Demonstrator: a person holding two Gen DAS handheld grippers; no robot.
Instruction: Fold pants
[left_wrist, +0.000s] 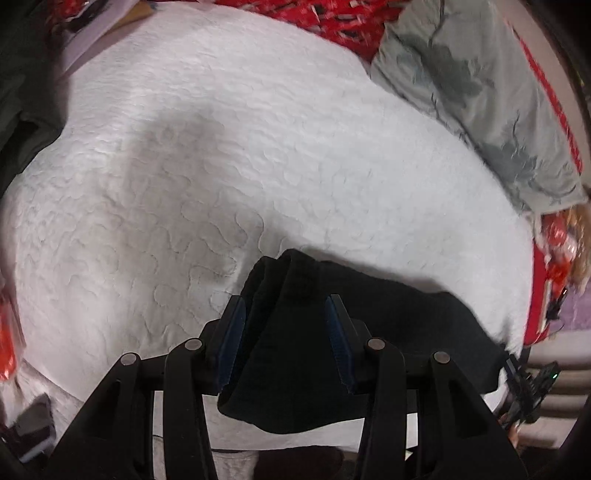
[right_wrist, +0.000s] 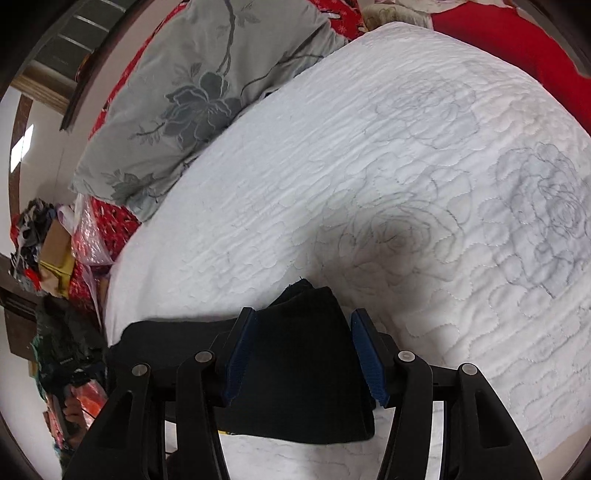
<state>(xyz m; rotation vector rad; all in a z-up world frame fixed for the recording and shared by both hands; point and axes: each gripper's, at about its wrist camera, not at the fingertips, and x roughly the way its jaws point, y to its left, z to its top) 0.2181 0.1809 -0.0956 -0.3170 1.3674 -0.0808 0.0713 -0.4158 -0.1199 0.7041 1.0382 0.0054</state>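
Black pants (left_wrist: 424, 325) lie folded in a flat band near the front edge of a white quilted bedspread (left_wrist: 258, 147). My left gripper (left_wrist: 285, 299) hovers over one end of the band, jaws apart, blue pads (left_wrist: 232, 332) clear of the cloth. The same pants (right_wrist: 177, 343) show in the right wrist view, stretching off to the left on the bedspread (right_wrist: 369, 166). My right gripper (right_wrist: 303, 312) hangs above the other folded end, also open, with the dark cloth showing between its pads (right_wrist: 369, 362) but untouched by them.
A grey floral pillow (left_wrist: 461, 81) (right_wrist: 192, 92) lies along the far side of the bedspread. Red patterned bedding (left_wrist: 332, 18) (right_wrist: 517, 40) sits beyond it. Bags and clutter (right_wrist: 48, 240) pile up off the bed's left end.
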